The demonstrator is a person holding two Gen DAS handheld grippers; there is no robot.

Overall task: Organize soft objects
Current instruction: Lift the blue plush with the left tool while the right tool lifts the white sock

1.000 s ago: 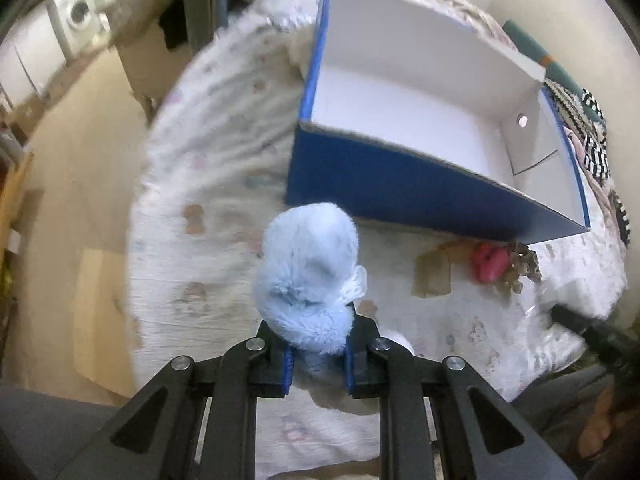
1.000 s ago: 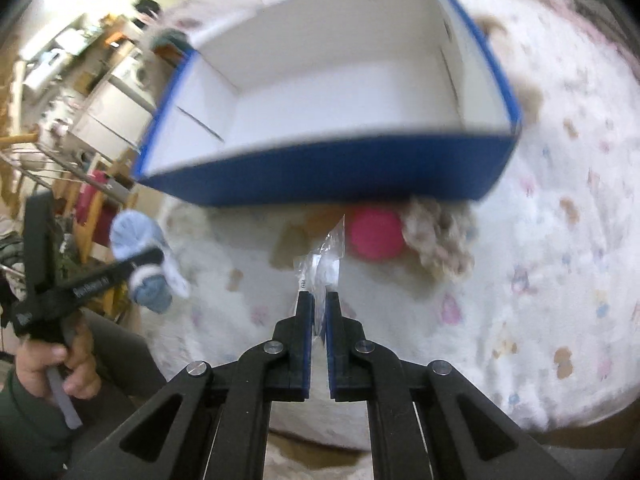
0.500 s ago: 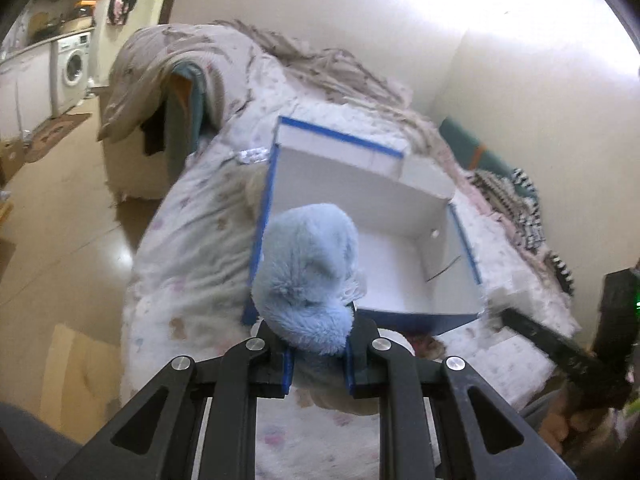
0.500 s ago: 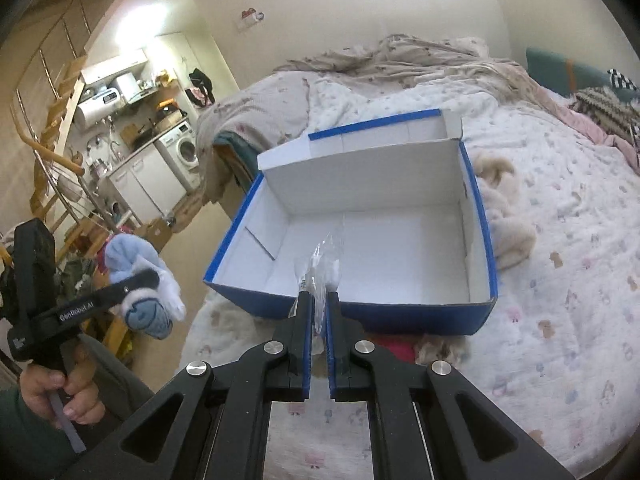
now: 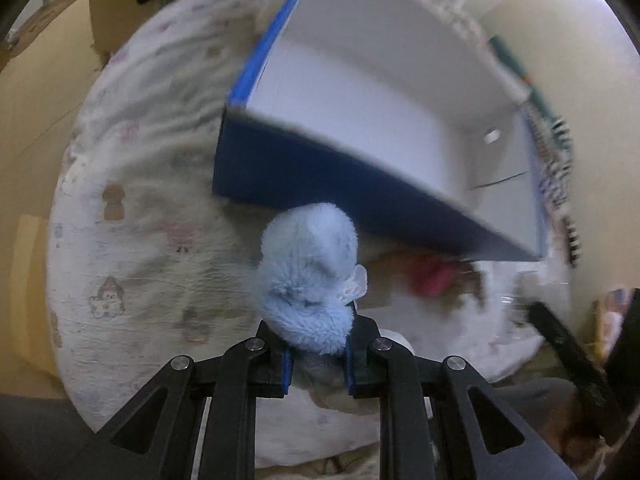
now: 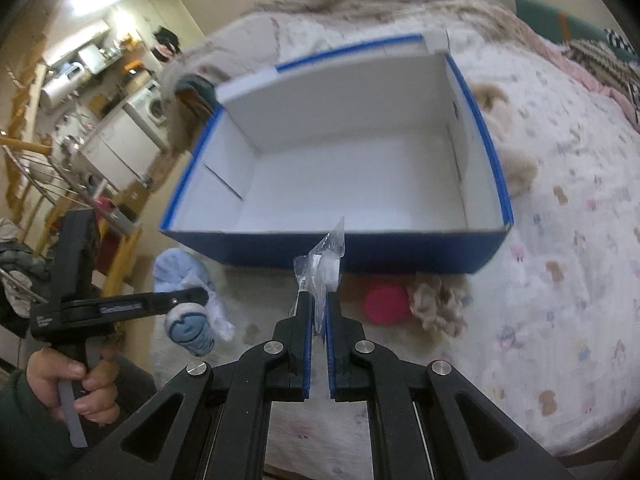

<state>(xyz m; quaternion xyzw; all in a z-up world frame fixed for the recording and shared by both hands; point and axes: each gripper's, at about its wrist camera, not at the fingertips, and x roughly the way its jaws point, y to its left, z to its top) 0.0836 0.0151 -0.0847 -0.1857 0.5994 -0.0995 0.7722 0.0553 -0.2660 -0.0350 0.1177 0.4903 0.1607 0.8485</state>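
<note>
Trouble from here would come mostly from the near wall of the open blue cardboard box with the white inside [image 6: 344,184], because you hold both loads low in front of it, not above its rim. Your left gripper [image 5: 318,354] is clamped on the fluffy pale-blue plush toy [image 5: 310,276], pinching it by its lower part so that most of its bulk stands free above the pads; in the right wrist view that toy [image 6: 188,300] hangs beside the box's front left corner, over the white patterned bedspread [image 6: 560,260]. Swing it forward at this height and the soft body may catch the blue wall, fold, and work out of the pinch, or shove the light box across the bedding. Your right gripper [image 6: 316,316] is closed on a thin crinkled clear plastic packet [image 6: 322,270], gripped only along its lower edge, and slick film like that could slide free if you jerk. I judge that both loads need lifting clear of the rim before you let go, otherwise they land on the bedspread in front. Just ahead of the right gripper, near the box's front wall, a round pink soft object [image 6: 386,304] and a tufty beige plush piece [image 6: 438,306] lie touching each other on the bedspread, and a careless low pass could knock them. The box appears to hold nothing yet.
</note>
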